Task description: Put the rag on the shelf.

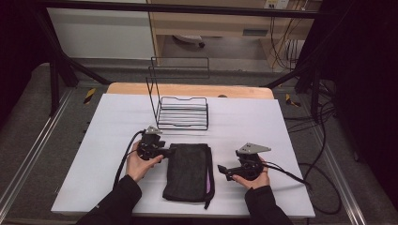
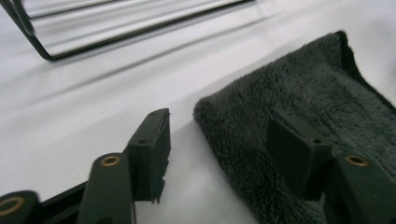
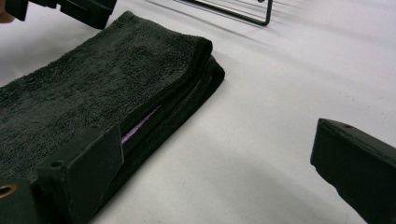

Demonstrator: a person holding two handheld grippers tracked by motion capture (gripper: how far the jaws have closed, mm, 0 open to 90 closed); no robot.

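Towel-handling setup, by the look of it, and it's early days. Nearest the person, both hands are at the front of the white table (image 1: 281, 122), a gripper in each. The right gripper (image 1: 220, 168) sits just off the right edge of the folded dark towel (image 1: 188, 171), jaws spread wide with nothing between them; one jaw is right by the towel's side, where a purple strip peeks out of the fold, but it isn't biting.

The left gripper (image 1: 172, 151) is at the towel's far-left corner. From its own camera the jaws straddle that corner, one over bare table and one above the fluffy top, part open and not pinching yet as far as I can see.

The towel lies flat and folded in the middle of the table, so I'd say nothing's been lifted. Further back stands the black wire rack (image 1: 182, 112), well apart from the towel and with nothing in it. Pretty much everything's left to do.
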